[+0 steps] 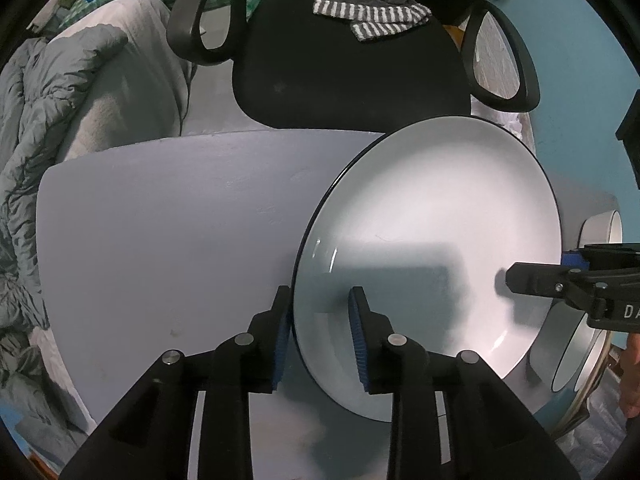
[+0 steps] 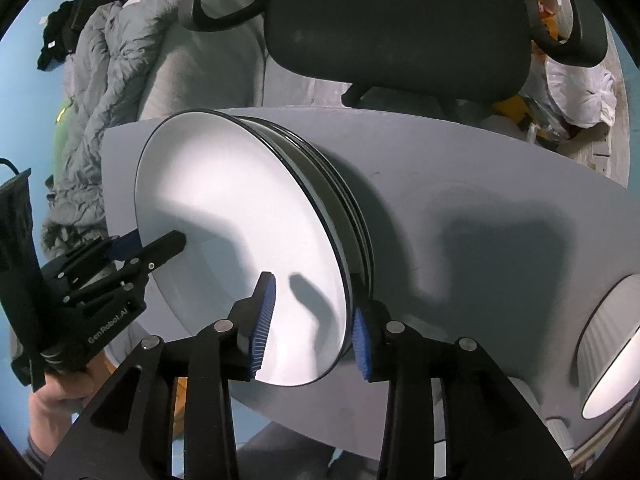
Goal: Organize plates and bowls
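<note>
A white plate with a dark rim [image 1: 432,220] lies on top of a stack of several like plates [image 2: 344,192] on the grey table [image 1: 160,220]. My left gripper [image 1: 320,300] straddles the plate's left rim, one finger outside it and one over the white face, with the pads apart from it. The right wrist view shows that left gripper [image 2: 158,240] at the far rim. My right gripper [image 2: 312,300] straddles the near right rim of the top plate [image 2: 240,200], pads clear of it; the left wrist view has the right gripper [image 1: 538,270] at the plate's right edge.
A white ribbed bowl [image 2: 608,340] stands on the table to the right of the stack, and two bowls [image 1: 600,228] show past the plate. A black office chair [image 1: 340,72] stands behind the table. Grey bedding [image 1: 60,120] lies at the left.
</note>
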The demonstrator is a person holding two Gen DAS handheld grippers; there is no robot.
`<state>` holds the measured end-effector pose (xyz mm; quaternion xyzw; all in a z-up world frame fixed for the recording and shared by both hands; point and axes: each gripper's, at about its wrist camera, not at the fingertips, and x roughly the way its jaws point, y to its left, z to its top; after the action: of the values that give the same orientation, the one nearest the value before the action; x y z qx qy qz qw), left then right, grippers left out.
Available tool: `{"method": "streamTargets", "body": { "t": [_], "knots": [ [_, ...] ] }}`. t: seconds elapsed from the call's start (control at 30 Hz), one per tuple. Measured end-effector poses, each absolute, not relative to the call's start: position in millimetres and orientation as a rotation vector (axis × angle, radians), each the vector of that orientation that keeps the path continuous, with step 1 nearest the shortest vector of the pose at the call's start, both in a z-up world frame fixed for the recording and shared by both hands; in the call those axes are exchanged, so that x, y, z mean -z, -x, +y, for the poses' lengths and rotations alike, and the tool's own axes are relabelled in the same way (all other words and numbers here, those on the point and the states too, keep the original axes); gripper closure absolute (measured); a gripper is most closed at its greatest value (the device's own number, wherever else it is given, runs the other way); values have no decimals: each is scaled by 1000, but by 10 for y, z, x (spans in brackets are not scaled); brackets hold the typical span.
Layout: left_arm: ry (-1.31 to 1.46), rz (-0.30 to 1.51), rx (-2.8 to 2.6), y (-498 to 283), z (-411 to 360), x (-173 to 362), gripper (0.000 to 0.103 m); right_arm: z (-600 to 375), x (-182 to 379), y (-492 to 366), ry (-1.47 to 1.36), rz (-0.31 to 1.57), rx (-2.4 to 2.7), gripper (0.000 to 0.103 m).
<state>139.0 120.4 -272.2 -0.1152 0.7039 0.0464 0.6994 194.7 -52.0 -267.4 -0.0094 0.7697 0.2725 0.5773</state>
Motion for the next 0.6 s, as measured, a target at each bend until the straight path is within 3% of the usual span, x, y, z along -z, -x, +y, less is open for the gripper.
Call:
{"method": "streamTargets", "body": {
  "t": [0.1, 0.23, 0.3, 0.37, 0.6],
  "knots": [
    [247, 1561, -121, -1380, 1219, 2709, 57, -514, 2645, -1939, 27, 1808, -626, 66],
    [228, 1540, -131, -1352, 1224, 2648, 43, -513, 2571, -1910, 15, 1815, -609, 49],
    [211, 1528, -130, -1338, 1209, 2607, 38, -509, 2525, -1896, 17, 1806, -601, 46],
    [191, 1520, -125, -1323, 1191, 2560, 36, -504, 2461, -1888, 64, 1777, -561, 37],
    [197, 1474, -111, -1250, 1147, 2296, 36, -560, 2184, -1883, 126, 1672, -510, 37]
  ]
}}
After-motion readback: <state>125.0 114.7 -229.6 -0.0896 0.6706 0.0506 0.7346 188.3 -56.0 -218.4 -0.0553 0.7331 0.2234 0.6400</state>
